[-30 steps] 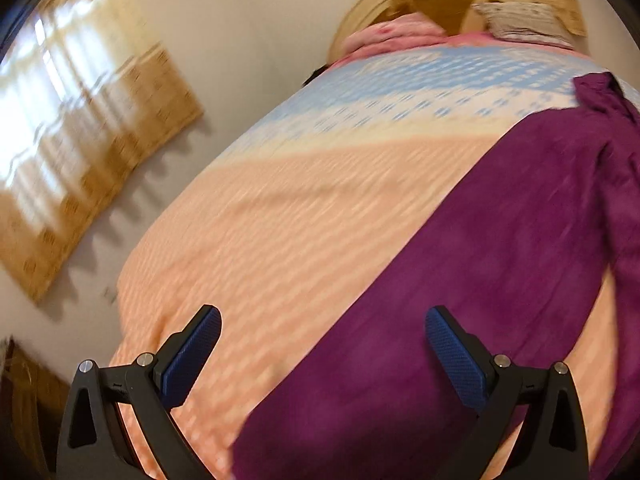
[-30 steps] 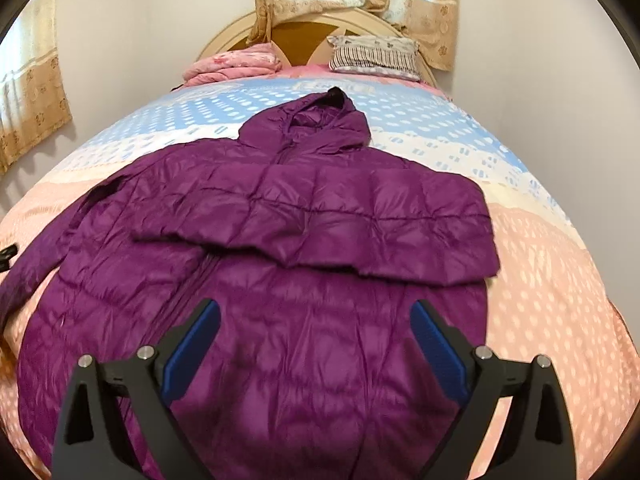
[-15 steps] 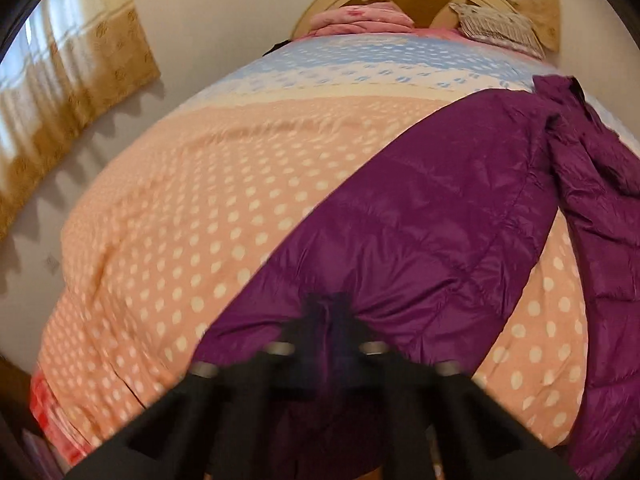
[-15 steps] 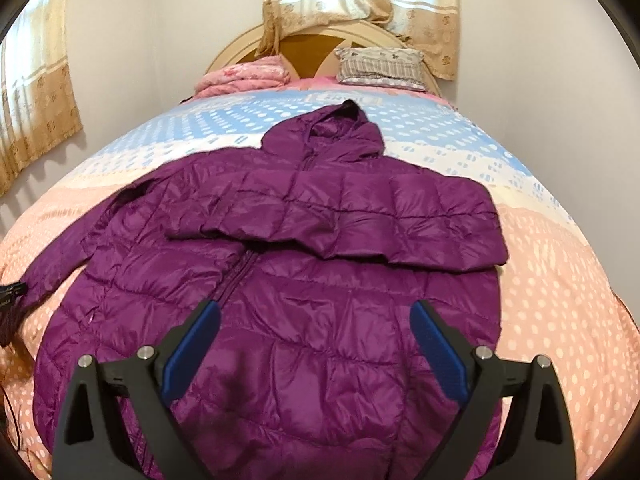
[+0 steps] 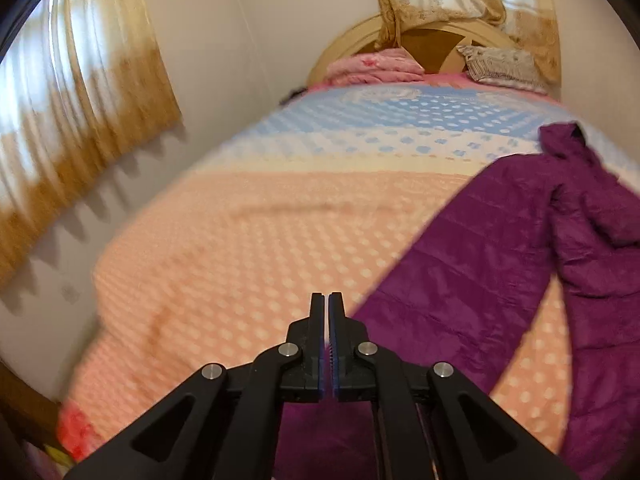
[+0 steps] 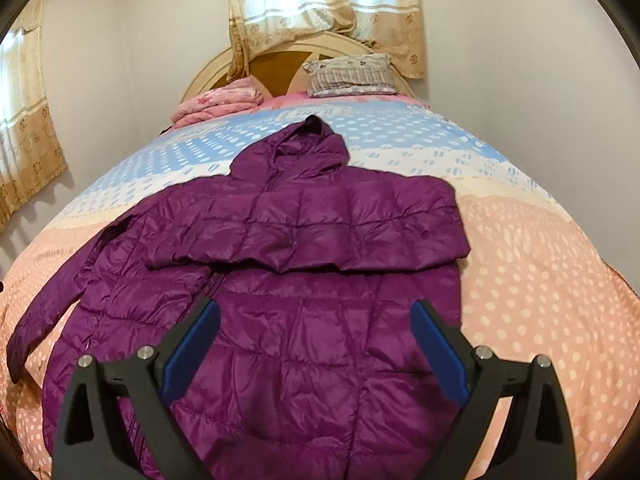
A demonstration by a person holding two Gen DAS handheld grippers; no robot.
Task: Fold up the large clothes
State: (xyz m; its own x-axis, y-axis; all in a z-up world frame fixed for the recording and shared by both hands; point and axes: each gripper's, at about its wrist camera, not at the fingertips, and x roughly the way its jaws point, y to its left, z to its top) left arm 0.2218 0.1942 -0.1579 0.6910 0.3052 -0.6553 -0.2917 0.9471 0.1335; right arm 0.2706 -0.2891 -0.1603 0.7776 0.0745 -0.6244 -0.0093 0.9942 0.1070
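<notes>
Gripping the cuff end of the jacket's outstretched sleeve point(image 5: 472, 280), the left claw point(image 5: 329, 300) has its jaws pressed together with a sliver of purple cloth showing between the blue pads. From that claw the sleeve runs ahead and to the right, up to the jacket's shoulder. The right claw point(image 6: 316, 344) hangs over the lower body of the purple jacket point(image 6: 304, 340) with its jaws spread wide and nothing between them. The jacket lies front up on the bed point(image 6: 540, 280), hood point(image 6: 308, 148) at the far end beyond the right claw, the other sleeve point(image 6: 320, 236) already laid across the chest.

The step in hand looks like the second sleeve fold. Next, the left claw would need to carry the cuff across toward the right, over the chest, and lay it flat on the folded sleeve before letting go. The slick padded cloth may slide or spring back, so the right claw could steady the body near the hem.
</notes>
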